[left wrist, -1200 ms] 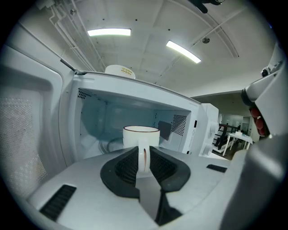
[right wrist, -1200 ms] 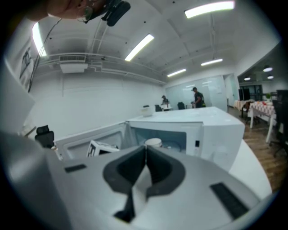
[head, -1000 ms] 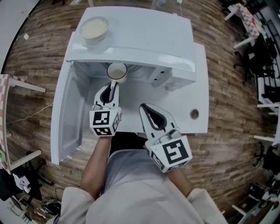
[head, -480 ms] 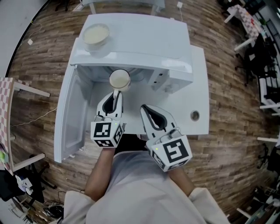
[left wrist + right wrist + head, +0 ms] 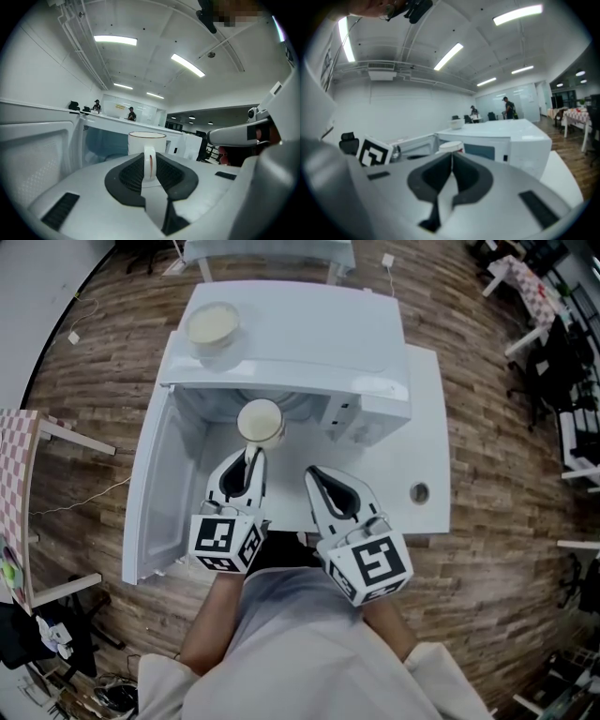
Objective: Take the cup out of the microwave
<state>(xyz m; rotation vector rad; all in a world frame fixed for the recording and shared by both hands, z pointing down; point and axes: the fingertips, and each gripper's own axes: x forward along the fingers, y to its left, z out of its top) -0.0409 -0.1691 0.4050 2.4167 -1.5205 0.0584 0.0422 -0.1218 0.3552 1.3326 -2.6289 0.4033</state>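
A white cup point(image 5: 260, 422) hangs in front of the open white microwave point(image 5: 309, 334), just outside its cavity. My left gripper point(image 5: 251, 454) is shut on the cup's handle point(image 5: 148, 161), which stands upright between the jaws in the left gripper view, with the cup body point(image 5: 146, 145) beyond it. My right gripper point(image 5: 313, 472) is shut and holds nothing; it hovers over the white table to the right of the cup. In the right gripper view the cup point(image 5: 450, 146) peeks over the closed jaws, with the microwave point(image 5: 501, 136) behind.
The microwave door point(image 5: 155, 493) hangs open to the left. A cream bowl point(image 5: 213, 326) sits on top of the microwave. The white table point(image 5: 417, 456) has a round hole point(image 5: 419, 491) at its right. Wooden floor surrounds it; a checked table point(image 5: 19, 484) is far left.
The left gripper has lifted the cup by its handle and drawn it out of the cavity toward me. The right gripper has stayed put.
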